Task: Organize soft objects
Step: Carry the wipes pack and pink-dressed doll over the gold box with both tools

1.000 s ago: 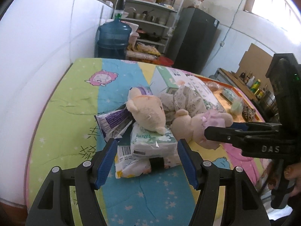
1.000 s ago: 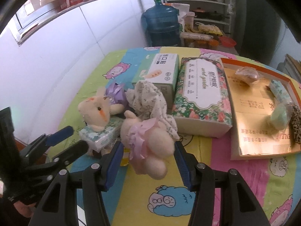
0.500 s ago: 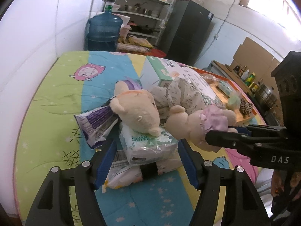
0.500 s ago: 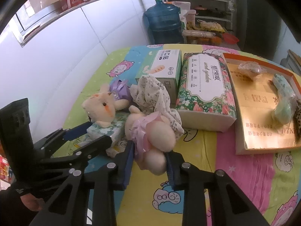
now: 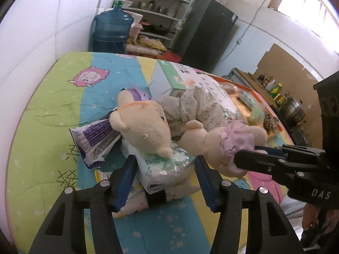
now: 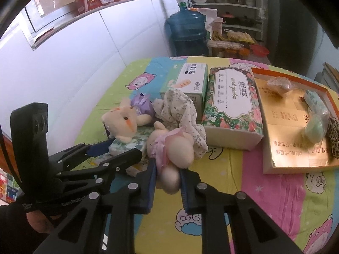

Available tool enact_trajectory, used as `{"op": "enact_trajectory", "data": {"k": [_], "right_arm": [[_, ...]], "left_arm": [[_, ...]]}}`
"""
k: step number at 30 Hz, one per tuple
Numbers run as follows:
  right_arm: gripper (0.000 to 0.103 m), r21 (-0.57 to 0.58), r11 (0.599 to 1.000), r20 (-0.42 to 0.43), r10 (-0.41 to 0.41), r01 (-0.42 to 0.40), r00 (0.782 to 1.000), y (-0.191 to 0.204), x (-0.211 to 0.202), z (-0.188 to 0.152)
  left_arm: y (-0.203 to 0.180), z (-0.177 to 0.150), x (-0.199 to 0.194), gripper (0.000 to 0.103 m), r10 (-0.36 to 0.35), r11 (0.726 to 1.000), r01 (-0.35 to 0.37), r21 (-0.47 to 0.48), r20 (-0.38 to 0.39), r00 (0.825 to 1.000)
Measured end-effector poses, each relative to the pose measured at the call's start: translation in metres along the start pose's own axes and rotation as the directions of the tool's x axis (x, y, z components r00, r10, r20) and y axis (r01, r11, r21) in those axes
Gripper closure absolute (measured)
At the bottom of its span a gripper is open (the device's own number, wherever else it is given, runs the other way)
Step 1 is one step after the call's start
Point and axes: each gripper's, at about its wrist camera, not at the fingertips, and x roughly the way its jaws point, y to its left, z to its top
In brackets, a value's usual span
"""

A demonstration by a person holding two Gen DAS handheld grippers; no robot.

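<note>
A cream plush in a pink skirt [image 6: 175, 146] [image 5: 211, 144] lies on the cartoon cloth. My right gripper [image 6: 168, 169] [image 5: 247, 153] is shut on its lower body, the jaws still closing. A second cream plush with a purple bow [image 5: 144, 124] [image 6: 120, 122] rests its head on a green-white tissue pack [image 5: 161, 165]. My left gripper [image 5: 165, 157] [image 6: 125, 148] straddles that pack with its jaws closing. The pads stand at the pack's sides without visibly squeezing it. A floral cloth [image 5: 201, 103] lies bunched behind both plush toys.
A purple-white pouch [image 5: 93, 137] and another flat pack [image 5: 131, 199] lie by the tissue pack. Behind stand a white-green box [image 6: 190, 78] and a floral tissue box [image 6: 228, 110]. An orange-rimmed tray [image 6: 296, 168] with small items sits right. A water bottle [image 6: 186, 29] stands beyond.
The right jaws have narrowed onto the pink-skirted plush's lower body. The left gripper has come closer to the tissue pack, and its jaws have narrowed around it.
</note>
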Motion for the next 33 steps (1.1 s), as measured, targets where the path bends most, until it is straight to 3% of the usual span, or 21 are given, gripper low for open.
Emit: {"op": "enact_trajectory", "data": {"k": [17,33], "right_arm": [[0.083,0.02,1.0,0.076,0.016,-0.018,0.997,0.004,-0.046,-0.005],[0.083,0.113,0.993,0.16,-0.058,0.04,0.985,-0.018,-0.094,-0.023]], "left_arm": [[-0.018,-0.009,-0.043,0.051,-0.075,0.995,0.07,0.075,0.07,0.995],[-0.053,-0.002,-0.07,0.052,-0.171,0.969,0.146,0.199,0.113,0.979]]}}
